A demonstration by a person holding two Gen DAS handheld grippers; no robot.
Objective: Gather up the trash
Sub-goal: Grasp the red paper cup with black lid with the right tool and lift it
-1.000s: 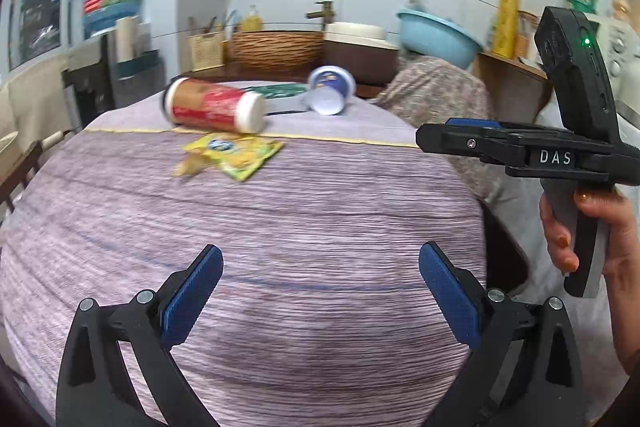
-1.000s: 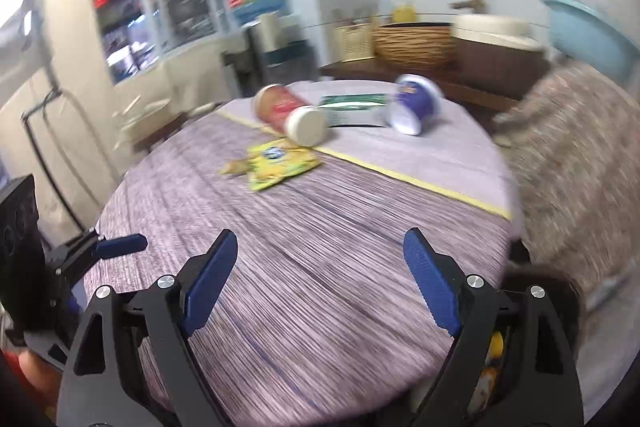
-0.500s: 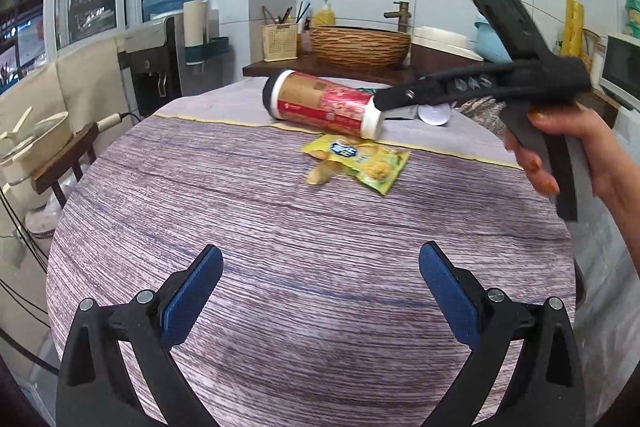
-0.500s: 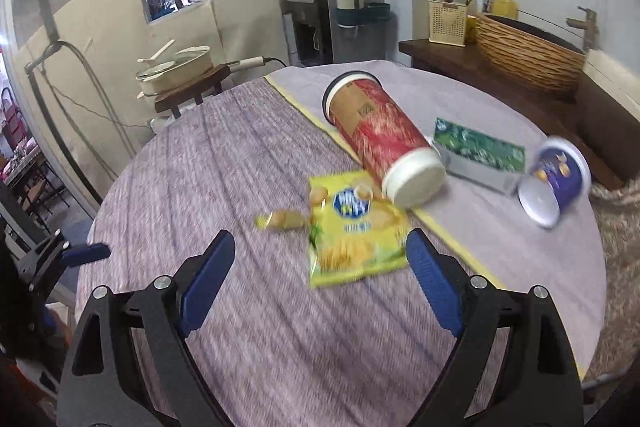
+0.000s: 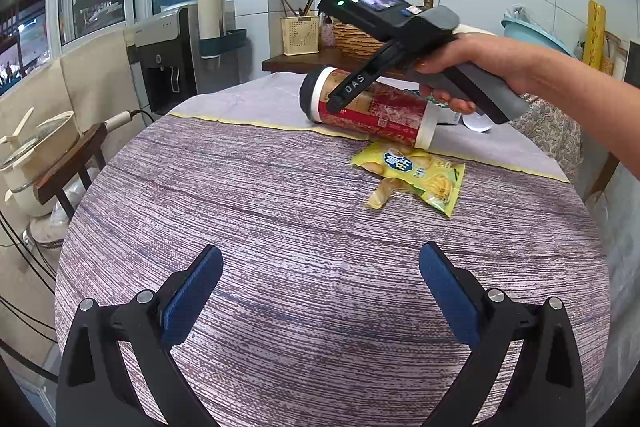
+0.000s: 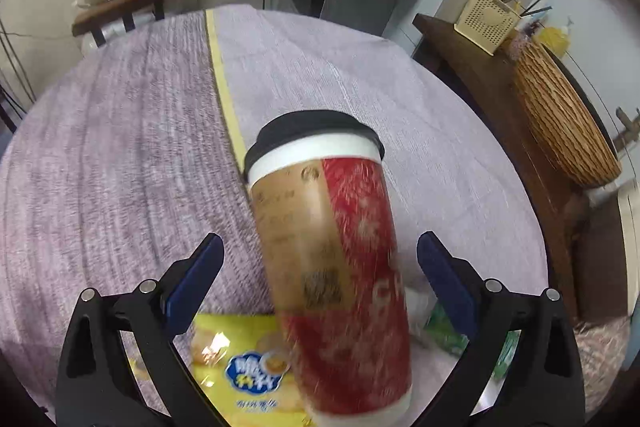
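A red and tan paper cup with a black lid lies on its side on the purple tablecloth. A yellow snack wrapper lies just in front of it. My right gripper is open and straddles the cup, its fingers apart from the cup's sides; the wrapper shows below it. In the left wrist view the right gripper's finger hangs over the cup. My left gripper is open and empty over the near part of the table.
A green pack and a white cup bottom lie behind the red cup. A wicker basket sits on a wooden counter at the back. A water dispenser and a side table with a pot stand at the left.
My right gripper has moved forward and down over the red cup, which now lies between its open fingers. My left gripper has stayed in place, open.
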